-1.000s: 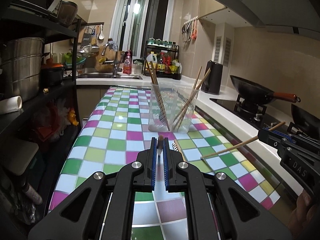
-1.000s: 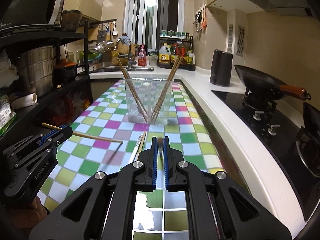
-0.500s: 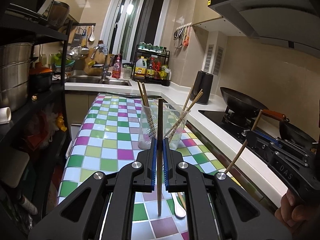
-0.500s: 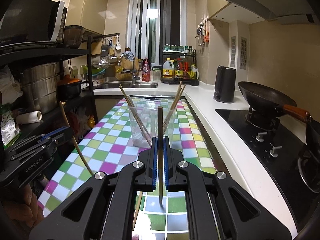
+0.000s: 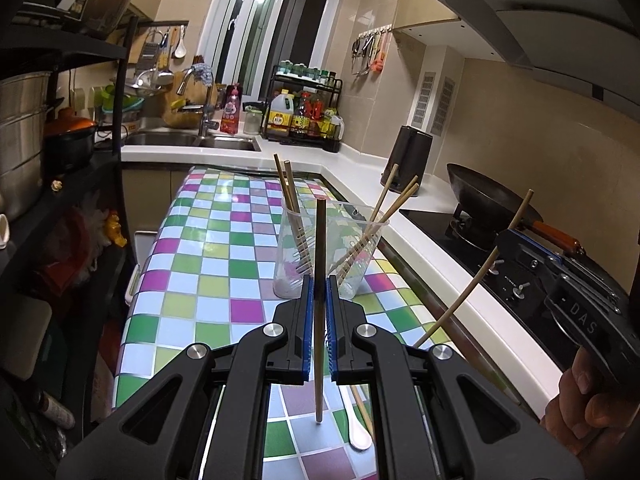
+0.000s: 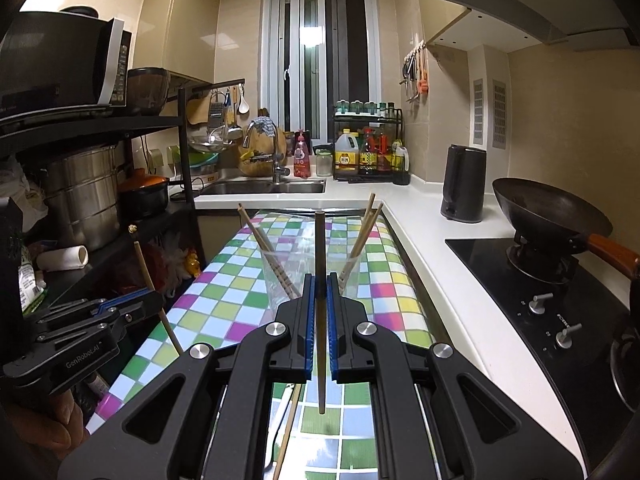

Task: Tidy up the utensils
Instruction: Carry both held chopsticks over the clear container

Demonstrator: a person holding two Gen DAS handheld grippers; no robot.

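Note:
A clear plastic cup (image 5: 328, 252) stands on the checkered table with several chopsticks leaning in it; it also shows in the right wrist view (image 6: 308, 276). My left gripper (image 5: 319, 292) is shut on a wooden chopstick (image 5: 319, 240), held upright above the table in front of the cup. My right gripper (image 6: 320, 292) is shut on another chopstick (image 6: 319, 248), also upright. Each gripper shows in the other's view, the right (image 5: 532, 248) and the left (image 6: 136, 300). A white spoon (image 5: 356, 424) and a loose chopstick (image 6: 288, 428) lie on the table below.
The checkered table (image 5: 208, 256) runs to a sink (image 5: 192, 140) at the back. A black shelf rack with pots (image 6: 88, 200) stands on the left. A white counter with a kettle (image 6: 464, 184), a stove and a wok (image 6: 548, 208) runs on the right.
Both grippers have lifted off the table with their chopsticks, which have swung from lying flat to standing upright. The view has risen and the cup now sits lower in frame.

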